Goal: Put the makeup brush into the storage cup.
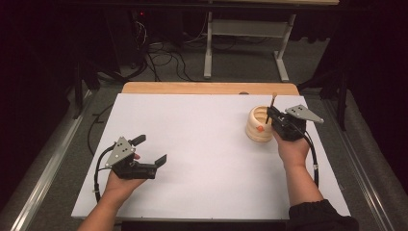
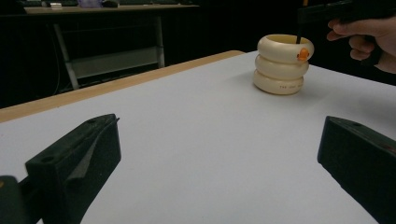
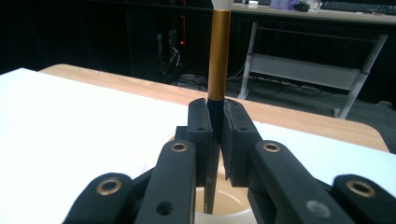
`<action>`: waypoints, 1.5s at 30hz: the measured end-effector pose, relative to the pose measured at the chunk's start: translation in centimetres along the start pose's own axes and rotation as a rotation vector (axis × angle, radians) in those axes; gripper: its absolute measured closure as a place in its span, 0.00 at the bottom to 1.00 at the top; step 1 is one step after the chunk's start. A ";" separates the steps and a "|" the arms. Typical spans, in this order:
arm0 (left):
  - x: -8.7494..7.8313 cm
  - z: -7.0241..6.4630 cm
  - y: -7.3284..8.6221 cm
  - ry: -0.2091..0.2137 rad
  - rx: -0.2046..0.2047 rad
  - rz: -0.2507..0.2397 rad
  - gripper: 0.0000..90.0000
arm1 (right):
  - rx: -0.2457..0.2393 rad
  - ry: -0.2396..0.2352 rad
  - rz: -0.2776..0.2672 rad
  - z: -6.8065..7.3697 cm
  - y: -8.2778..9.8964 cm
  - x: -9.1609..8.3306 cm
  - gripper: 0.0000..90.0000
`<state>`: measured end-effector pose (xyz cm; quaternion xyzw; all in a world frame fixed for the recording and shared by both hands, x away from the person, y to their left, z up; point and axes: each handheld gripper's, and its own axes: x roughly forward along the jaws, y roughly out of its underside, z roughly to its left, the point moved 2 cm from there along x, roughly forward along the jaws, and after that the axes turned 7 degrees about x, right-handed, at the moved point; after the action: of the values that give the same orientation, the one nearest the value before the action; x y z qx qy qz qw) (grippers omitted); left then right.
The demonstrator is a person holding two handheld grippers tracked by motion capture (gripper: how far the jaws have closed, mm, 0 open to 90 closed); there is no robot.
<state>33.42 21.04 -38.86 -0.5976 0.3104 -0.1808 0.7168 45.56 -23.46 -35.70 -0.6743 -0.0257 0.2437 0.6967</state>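
Observation:
A cream ribbed holder [image 1: 257,127] [image 2: 282,70] with a small orange mark stands on the white board's right side. My right gripper [image 1: 269,113] [image 3: 215,121] hovers just above it, shut on a thin upright brush [image 1: 272,103] [image 3: 218,56]. The brush has a black shaft, a gold ferrule and a pale tip on top. Its lower end reaches down inside the holder's mouth [image 3: 233,193]. My left gripper [image 1: 150,149] [image 2: 219,158] rests low over the board's left front, jaws wide open with nothing between them, pointing toward the holder.
The white board [image 1: 202,159] covers a wooden table whose far edge [image 1: 207,88] shows beyond it. A white table frame [image 1: 208,48] and loose cables lie on the floor behind. A metal rail [image 1: 48,178] runs along the left.

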 end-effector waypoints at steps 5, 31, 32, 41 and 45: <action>-0.1 0.1 0.0 -0.005 -0.001 -0.004 0.00 | 0.002 0.001 0.022 -0.2 0.6 0.3 0.95; 0.0 0.1 0.0 -0.001 0.003 -0.004 0.00 | 0.040 -0.007 0.060 -0.4 0.7 1.3 0.91; 0.0 0.1 0.0 0.000 0.004 -0.004 0.00 | 0.039 -0.014 0.066 -0.3 0.7 1.4 0.86; 0.0 0.0 0.0 0.002 0.008 -0.003 0.00 | 0.067 -0.027 0.054 0.2 0.4 1.4 0.43; 0.0 0.0 0.0 0.001 0.007 -0.003 0.00 | 0.063 -0.038 0.059 0.2 0.4 1.3 0.38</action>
<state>33.43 21.05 -38.87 -0.5953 0.3092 -0.1833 0.7186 46.49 -22.76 -36.43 -0.6479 -0.0111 0.2776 0.7093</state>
